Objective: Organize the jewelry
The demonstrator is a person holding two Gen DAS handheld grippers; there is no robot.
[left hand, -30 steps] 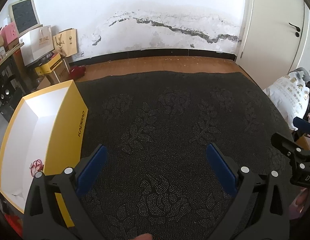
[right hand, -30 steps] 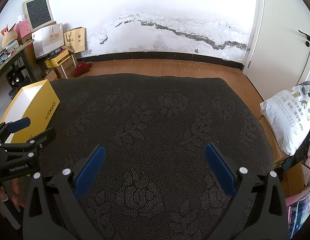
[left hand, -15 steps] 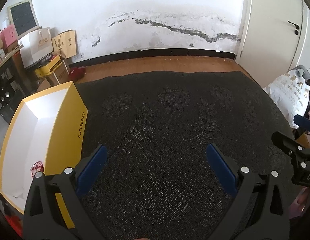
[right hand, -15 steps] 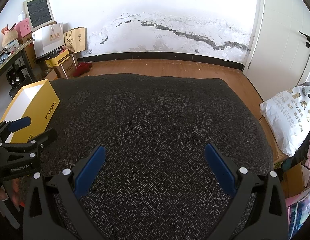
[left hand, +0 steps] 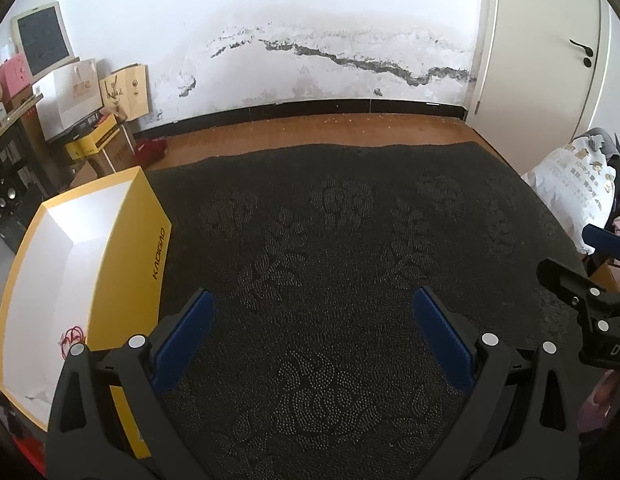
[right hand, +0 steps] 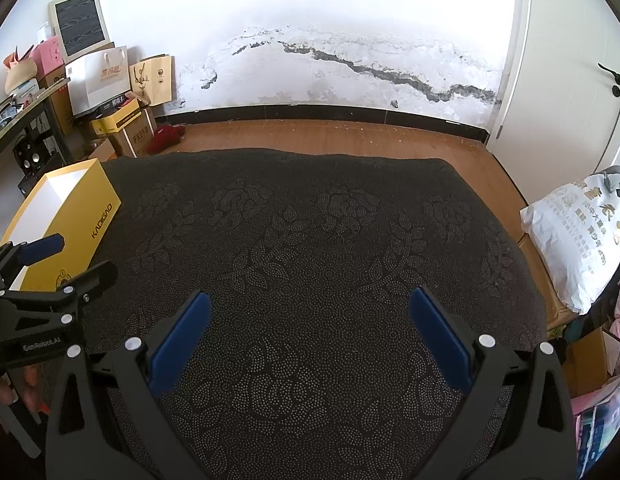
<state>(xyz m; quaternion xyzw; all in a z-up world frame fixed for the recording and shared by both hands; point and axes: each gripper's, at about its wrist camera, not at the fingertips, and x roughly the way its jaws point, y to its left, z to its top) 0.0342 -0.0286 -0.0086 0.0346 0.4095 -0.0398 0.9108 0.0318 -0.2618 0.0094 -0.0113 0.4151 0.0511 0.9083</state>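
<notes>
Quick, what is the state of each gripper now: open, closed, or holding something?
Left gripper: open, holding nothing, over the dark cloth.
Right gripper: open, holding nothing.

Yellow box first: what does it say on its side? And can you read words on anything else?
"KADIGAO": on the side of the yellow box.
"GenRobot.AI": on the left hand-held gripper, seen from the right wrist view.
"DA": cut off at the picture's edge, on the right hand-held gripper.
White sack: printed characters, too blurred to read.
Paper bags by the wall: print too small to read.
</notes>
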